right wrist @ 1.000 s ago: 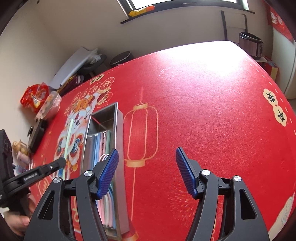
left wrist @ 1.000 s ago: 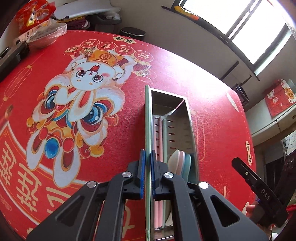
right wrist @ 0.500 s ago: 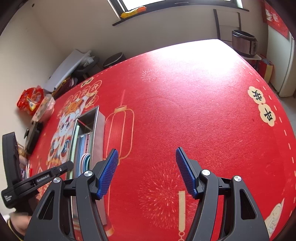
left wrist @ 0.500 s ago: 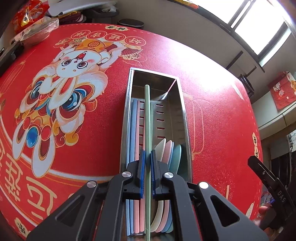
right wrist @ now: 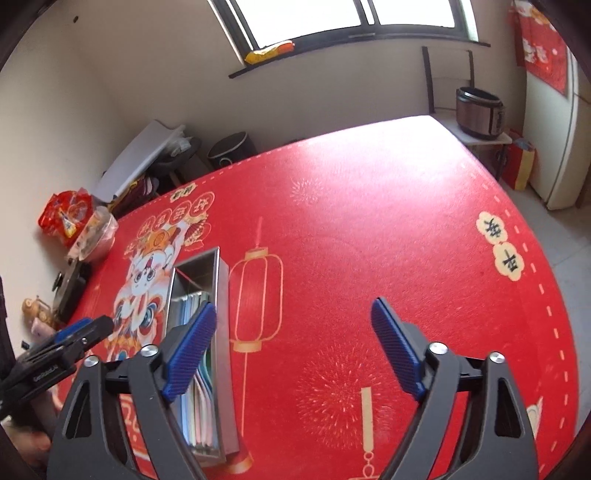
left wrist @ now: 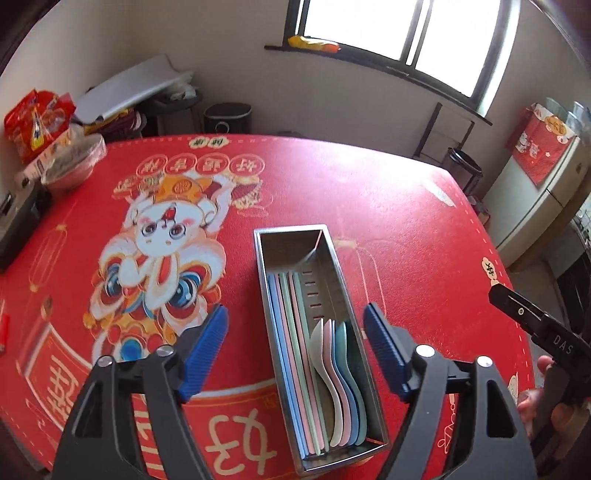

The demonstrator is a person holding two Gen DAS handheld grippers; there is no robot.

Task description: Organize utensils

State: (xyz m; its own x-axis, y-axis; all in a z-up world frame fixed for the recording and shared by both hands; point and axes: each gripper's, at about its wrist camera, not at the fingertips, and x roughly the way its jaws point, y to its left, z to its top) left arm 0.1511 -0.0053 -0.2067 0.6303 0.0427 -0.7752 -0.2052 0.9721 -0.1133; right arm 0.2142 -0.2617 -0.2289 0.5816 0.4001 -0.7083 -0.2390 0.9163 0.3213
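Cream walls enclose the room. A bright dark-framed window occupies the far wall. A white refrigerator stands at right.

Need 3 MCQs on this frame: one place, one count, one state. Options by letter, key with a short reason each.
1. Where do the spoons lie in the metal tray?
A. near end, right side
B. far end
C. outside it

2. How many spoons are stacked there?
A. one
B. four
C. eight

3. What is between the left gripper fingers?
A. a green chopstick, clamped
B. a spoon
C. nothing gripped

Key:
1 A: the bowls overlap by the right wall at the near end, beside the chopsticks.
2 B: white, pink, blue and teal edges show.
3 C: its jaws are opening, with the pads clear of the tray on either side.
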